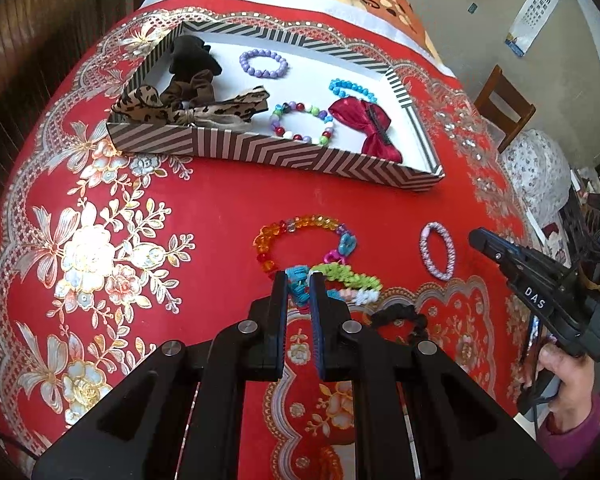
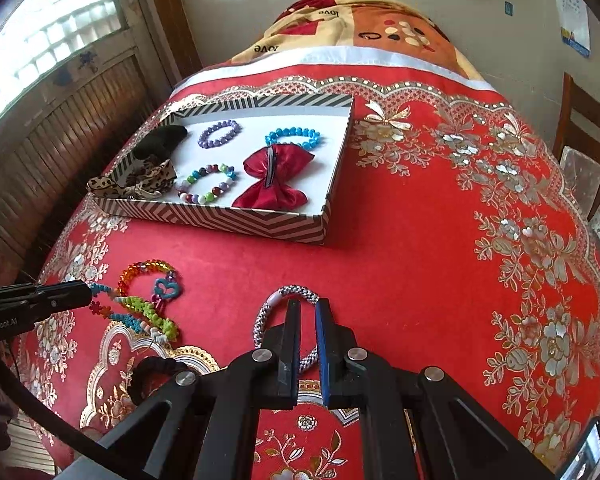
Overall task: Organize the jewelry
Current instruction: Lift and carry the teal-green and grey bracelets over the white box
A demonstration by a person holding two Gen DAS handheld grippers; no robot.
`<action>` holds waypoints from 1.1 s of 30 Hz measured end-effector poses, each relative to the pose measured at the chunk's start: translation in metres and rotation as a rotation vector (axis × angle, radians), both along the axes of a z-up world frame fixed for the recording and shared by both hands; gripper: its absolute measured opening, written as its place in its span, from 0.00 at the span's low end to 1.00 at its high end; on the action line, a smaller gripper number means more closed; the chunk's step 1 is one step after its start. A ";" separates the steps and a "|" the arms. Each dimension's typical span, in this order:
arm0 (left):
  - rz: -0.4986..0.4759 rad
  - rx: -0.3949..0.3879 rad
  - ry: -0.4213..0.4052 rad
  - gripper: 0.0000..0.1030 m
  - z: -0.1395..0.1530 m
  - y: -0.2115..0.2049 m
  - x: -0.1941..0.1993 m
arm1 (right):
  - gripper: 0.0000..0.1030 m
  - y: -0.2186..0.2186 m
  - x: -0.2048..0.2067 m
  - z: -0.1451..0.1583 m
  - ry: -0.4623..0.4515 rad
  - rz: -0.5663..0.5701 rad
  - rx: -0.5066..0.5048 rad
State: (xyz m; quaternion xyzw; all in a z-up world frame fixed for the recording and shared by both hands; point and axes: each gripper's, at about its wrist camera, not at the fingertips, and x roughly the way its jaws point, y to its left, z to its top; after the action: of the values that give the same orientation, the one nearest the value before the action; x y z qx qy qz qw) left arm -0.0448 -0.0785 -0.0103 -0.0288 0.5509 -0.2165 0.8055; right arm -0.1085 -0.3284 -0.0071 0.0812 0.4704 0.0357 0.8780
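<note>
A striped box (image 1: 276,154) (image 2: 220,218) holds bead bracelets, a red bow (image 1: 364,124) and leopard hair ties. On the red cloth lie a rainbow bead bracelet (image 1: 296,226) (image 2: 146,270), a flower-bead necklace (image 1: 348,276) (image 2: 148,312), a pink-white woven bracelet (image 1: 436,250) (image 2: 276,300) and a black scrunchie (image 1: 400,316) (image 2: 152,372). My left gripper (image 1: 299,280) is shut on the blue end of the flower-bead necklace. My right gripper (image 2: 309,308) is slightly open above the woven bracelet's near side; whether it touches is unclear.
The table is covered by a red floral cloth (image 2: 440,240). A wooden chair (image 1: 504,108) stands at the right. A wood-panelled wall and window (image 2: 52,40) are on the left. A patterned blanket (image 2: 360,28) lies beyond the table's far edge.
</note>
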 end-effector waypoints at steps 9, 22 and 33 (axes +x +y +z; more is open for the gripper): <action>0.001 -0.030 -0.019 0.09 0.017 0.001 -0.003 | 0.06 -0.011 0.002 -0.008 0.053 -0.033 0.023; 0.020 -0.059 -0.058 0.09 0.046 0.012 0.001 | 0.07 -0.002 0.017 -0.035 0.106 0.021 -0.022; 0.068 -0.073 -0.110 0.09 0.070 0.031 0.011 | 0.06 -0.009 0.005 0.003 0.021 0.017 0.026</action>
State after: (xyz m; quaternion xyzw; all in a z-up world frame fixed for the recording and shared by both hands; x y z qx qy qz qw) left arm -0.0336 -0.0475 0.0594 -0.0651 0.4962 -0.2102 0.8399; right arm -0.1035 -0.3374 -0.0036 0.0888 0.4796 0.0486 0.8716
